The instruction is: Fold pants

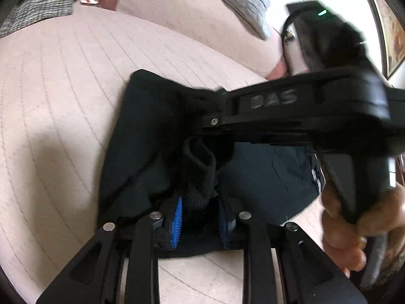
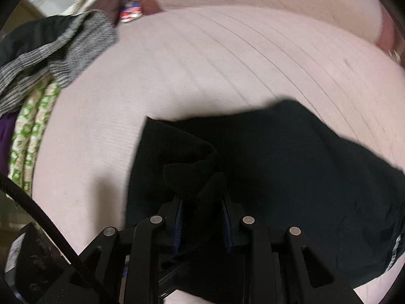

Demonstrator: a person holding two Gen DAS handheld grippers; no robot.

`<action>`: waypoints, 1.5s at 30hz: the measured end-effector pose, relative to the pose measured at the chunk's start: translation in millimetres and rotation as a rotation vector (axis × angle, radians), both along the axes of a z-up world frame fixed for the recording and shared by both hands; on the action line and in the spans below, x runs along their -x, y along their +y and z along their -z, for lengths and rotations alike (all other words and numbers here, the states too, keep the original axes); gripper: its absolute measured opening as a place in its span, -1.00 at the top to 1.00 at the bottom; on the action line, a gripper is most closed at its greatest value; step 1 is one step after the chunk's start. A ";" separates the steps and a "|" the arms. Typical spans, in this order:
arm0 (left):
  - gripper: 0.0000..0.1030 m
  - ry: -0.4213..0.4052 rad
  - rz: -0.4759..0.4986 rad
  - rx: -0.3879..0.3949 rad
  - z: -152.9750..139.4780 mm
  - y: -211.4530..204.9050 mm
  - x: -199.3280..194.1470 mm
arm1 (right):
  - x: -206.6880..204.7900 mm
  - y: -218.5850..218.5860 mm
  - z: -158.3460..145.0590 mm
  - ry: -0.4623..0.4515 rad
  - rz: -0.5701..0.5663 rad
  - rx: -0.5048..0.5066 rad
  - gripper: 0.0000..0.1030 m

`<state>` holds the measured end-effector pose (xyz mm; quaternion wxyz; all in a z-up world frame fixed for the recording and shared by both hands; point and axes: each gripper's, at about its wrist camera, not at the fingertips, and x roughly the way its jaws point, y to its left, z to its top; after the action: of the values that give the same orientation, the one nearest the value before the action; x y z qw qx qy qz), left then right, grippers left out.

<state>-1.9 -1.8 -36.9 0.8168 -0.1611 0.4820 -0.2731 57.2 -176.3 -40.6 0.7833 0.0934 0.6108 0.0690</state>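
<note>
We are clamping both grippers, left gripper [image 1: 200, 217] and right gripper [image 2: 202, 225], on the pants [image 1: 141, 136] cuffs, carrying them over the bed [image 1: 63, 81] to fold.

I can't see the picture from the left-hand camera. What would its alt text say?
Black pants lie on a pale striped cushion, with a bunched fold of the fabric pinched between the blue-padded left tongs at the bottom. The right tongs, held by a hand, reach across from the right above the pants.

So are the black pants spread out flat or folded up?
Partly folded. The pants lie doubled on the bed, with one bunched ribbed end lifted between each gripper's pads.
</note>
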 end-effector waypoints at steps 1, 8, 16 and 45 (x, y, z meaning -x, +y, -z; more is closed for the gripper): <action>0.45 -0.007 0.020 -0.003 -3.1 -1.9 6.0 | 3.2 -7.2 4.1 -0.006 0.010 0.002 0.40; -0.04 0.002 0.176 0.110 -29.7 13.0 39.2 | 17.2 -47.4 -2.9 -0.088 0.145 -0.016 -0.30; -0.04 -0.001 -0.038 0.107 -27.6 41.8 7.9 | 40.5 -84.1 -52.1 -0.250 0.251 -0.295 -0.29; -0.05 -0.026 -0.099 -0.179 4.4 31.3 -3.7 | 74.7 -8.5 11.7 -0.149 0.134 -0.124 0.46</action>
<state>1.9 29.5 -41.3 0.8465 -0.1074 0.4855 -0.1903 -17.4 -184.8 -52.3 0.8220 0.1770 0.5379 0.0609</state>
